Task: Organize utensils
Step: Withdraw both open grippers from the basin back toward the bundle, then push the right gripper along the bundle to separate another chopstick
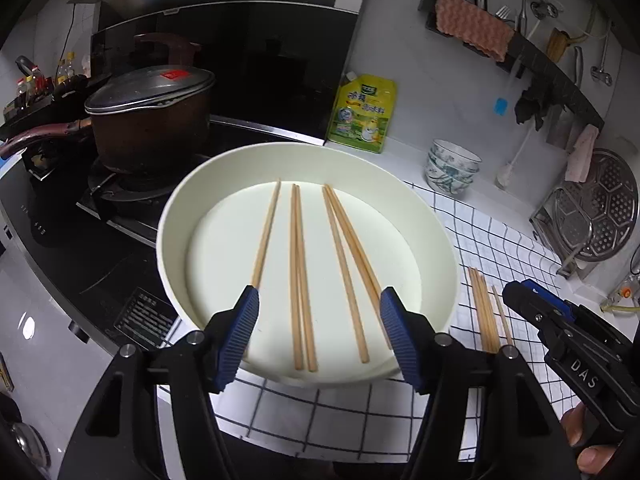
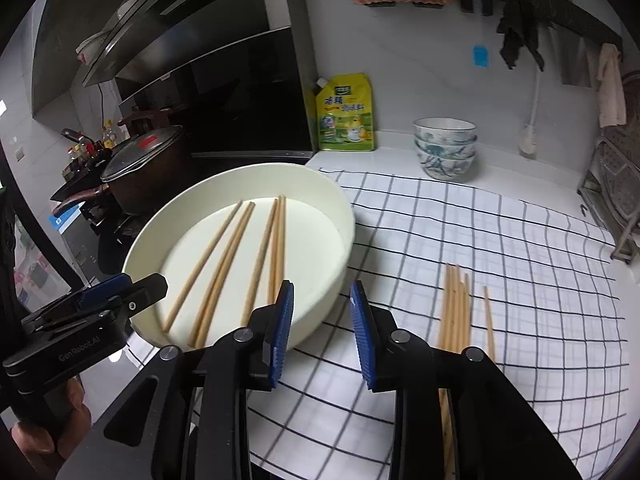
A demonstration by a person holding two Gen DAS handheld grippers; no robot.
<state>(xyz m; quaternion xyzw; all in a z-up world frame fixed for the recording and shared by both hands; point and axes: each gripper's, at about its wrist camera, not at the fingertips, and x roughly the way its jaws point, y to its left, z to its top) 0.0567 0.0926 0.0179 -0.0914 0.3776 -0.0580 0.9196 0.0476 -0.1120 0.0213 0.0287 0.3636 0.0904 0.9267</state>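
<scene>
Looked matt and smooth: pale round tray (image 1: 436,240). Bare wood: chopsticks (image 1: 300,280). Checked woven cloth (image 2: 520,280). Ribbed blue plastic pads (image 1: 240,336). Shiny metal pot lid (image 1: 148,90).

A: What is far ahead of the left gripper (image 1: 320,290), off to its left?
B: A brown pot (image 1: 148,128) with a lid; it sits on the black stove (image 1: 120,208); little bottles (image 1: 36,80) stand behind it.
A: And ahead to its right?
B: A yellow bag (image 1: 362,114) leans on the wall; some bowls (image 1: 452,170) sit stacked near it; a pink bumpy cloth (image 1: 472,28) hangs up high; a round metal tray with holes (image 1: 604,208) stands far right.
A: And under it?
B: A white cloth with black squares (image 1: 360,408).
</scene>
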